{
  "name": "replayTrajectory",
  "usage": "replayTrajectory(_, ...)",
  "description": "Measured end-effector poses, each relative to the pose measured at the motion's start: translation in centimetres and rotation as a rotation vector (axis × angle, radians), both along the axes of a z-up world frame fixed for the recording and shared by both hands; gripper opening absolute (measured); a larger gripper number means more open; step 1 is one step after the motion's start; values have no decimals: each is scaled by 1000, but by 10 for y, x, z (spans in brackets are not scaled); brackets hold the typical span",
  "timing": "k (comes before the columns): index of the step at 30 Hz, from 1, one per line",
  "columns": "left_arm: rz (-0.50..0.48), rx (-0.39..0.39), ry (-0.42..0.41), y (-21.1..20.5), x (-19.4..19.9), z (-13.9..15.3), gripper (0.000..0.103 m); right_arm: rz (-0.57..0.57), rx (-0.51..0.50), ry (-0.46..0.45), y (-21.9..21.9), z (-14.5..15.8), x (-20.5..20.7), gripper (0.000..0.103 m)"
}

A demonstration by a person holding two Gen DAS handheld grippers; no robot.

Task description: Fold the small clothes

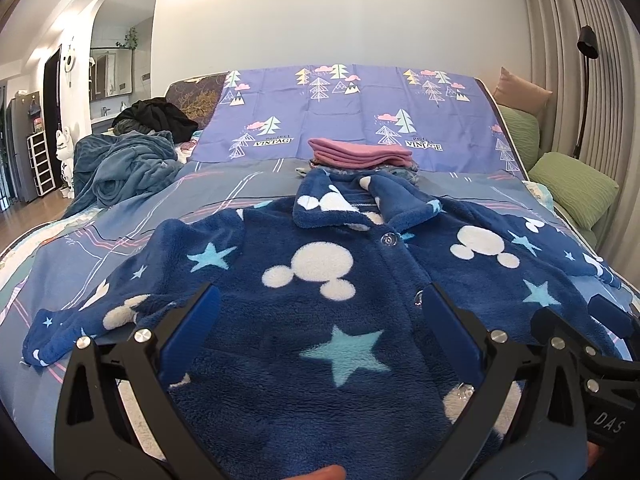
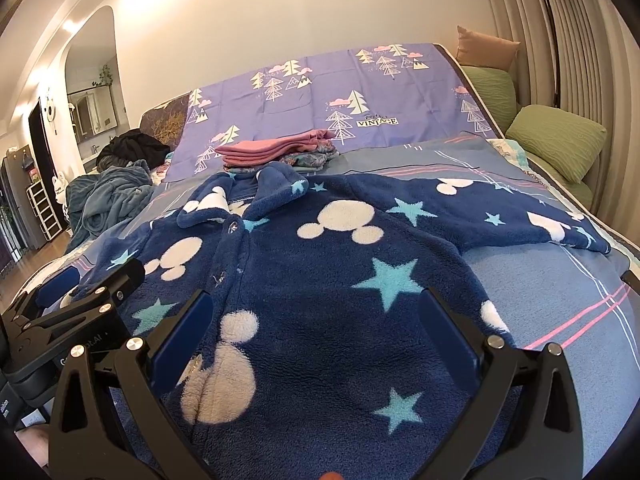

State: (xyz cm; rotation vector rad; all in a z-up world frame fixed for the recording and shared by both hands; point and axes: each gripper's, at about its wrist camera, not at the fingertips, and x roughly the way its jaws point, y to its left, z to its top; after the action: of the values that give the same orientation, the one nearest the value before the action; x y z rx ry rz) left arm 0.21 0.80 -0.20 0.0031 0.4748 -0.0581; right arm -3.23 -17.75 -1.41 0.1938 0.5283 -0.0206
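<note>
Stack of folded clothes lies beyond fleece jacket collar.

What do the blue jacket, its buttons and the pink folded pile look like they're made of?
Jacket: plush fleece, probably synthetic; a matte, fuzzy, clumped nap shows all over, also on the collar.
Buttons: clear glossy plastic, by the see-through look and the glints.
Pink pile: a thin, smooth, matte cloth, perhaps cotton knit; it lies in flat, crisp layers with no pile. The fibre cannot be told.

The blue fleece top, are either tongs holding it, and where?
Nothing is held. The left tongs and right tongs are open above the blue fleece top, gripping no part.
</note>
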Motion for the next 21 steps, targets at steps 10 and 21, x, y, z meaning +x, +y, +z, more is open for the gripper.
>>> replayTrajectory(10, -1, -2, 2, -1, -1, -1, 101, -2, -2, -3, 0, 0, 0, 102)
replayTrajectory(21, -1, -6, 4, 0, -1, -1, 101, -3, 0, -6, 0, 0, 0, 102)
